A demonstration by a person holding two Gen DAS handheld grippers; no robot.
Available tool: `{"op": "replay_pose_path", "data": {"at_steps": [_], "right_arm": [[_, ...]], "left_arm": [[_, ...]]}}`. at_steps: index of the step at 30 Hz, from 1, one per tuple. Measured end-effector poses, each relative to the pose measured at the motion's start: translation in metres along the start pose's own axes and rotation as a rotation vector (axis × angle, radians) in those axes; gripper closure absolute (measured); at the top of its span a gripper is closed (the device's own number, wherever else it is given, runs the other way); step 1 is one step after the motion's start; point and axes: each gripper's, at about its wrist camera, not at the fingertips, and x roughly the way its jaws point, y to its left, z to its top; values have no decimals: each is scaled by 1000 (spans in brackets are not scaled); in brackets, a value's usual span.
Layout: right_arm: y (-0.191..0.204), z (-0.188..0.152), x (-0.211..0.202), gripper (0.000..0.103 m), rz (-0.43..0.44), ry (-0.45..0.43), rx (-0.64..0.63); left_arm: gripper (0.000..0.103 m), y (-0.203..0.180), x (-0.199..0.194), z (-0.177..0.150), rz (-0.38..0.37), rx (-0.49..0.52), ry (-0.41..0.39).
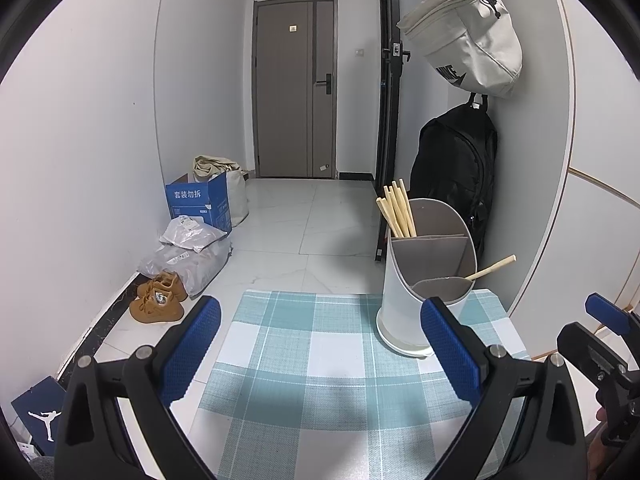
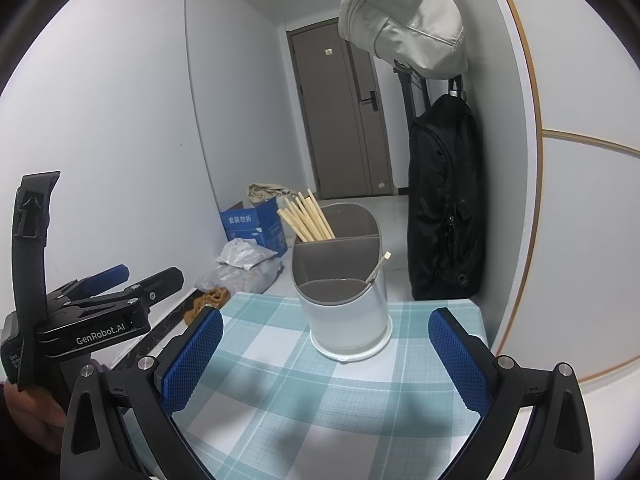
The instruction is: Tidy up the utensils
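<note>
A white utensil holder (image 1: pixel 404 312) with grey compartments stands at the far right of the checked tablecloth (image 1: pixel 312 364); it also shows in the right wrist view (image 2: pixel 348 320). Several wooden chopsticks (image 1: pixel 396 210) (image 2: pixel 306 218) stand in its rear compartment. A wooden-handled utensil (image 1: pixel 490 266) (image 2: pixel 377 267) leans out of the front compartment. My left gripper (image 1: pixel 320 332) is open and empty, short of the holder. My right gripper (image 2: pixel 326 344) is open and empty, facing the holder. The right gripper shows at the right edge of the left wrist view (image 1: pixel 608 344); the left gripper shows at the left of the right wrist view (image 2: pixel 100 304).
A black backpack (image 1: pixel 456 172) and a beige bag (image 1: pixel 468 36) hang on the wall right of the table. On the floor to the left lie a blue box (image 1: pixel 200 204), plastic parcels (image 1: pixel 188 252) and brown shoes (image 1: pixel 158 298). A door (image 1: pixel 296 88) closes the hallway.
</note>
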Motion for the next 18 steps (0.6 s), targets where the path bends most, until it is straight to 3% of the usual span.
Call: {"op": "replay_pose_path", "data": {"at_steps": [18], "right_arm": [[0, 1, 0, 0, 1, 2, 5]], "left_arm": [[5, 4, 0, 1, -10, -14, -4]]}}
